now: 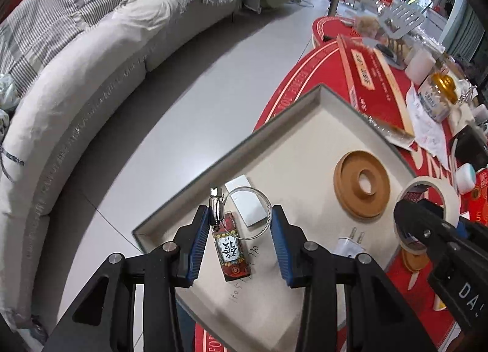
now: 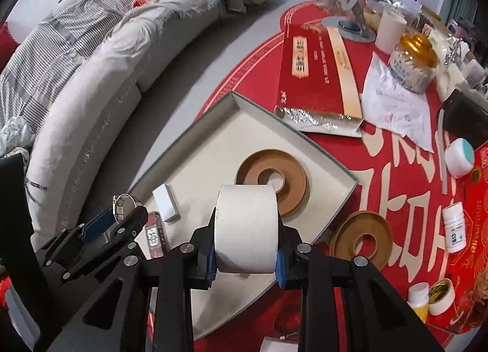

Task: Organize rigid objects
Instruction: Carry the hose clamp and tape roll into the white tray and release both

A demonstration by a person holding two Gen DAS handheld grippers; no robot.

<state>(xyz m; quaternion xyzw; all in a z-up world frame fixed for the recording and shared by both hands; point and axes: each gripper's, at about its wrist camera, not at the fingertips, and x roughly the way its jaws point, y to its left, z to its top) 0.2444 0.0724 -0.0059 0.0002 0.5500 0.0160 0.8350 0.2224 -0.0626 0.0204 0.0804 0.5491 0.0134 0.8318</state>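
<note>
Wooden rings (image 2: pixel 271 180) two (one in tray (image 2: pixel 213 151)), tape roll (image 2: pixel 246 228) one

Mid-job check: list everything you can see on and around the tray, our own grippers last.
Shallow grey cardboard tray: one, white inside, on red tablecloth.
Brown wooden ring discs: two; one in tray, one beside it on the cloth.
White rectangular block: one, in tray.
Red rectangular keychain tag: one, in tray.
White plug charger: one, in tray.
Flat red gift box: one, behind tray.
Gold-lidded glass jar: one, far right.
White pill bottle: one, right of tray.
Left gripper: black, blue-padded fingers shut on silver metal clamp ring.
Right gripper: fingers shut on white tape roll.
</note>
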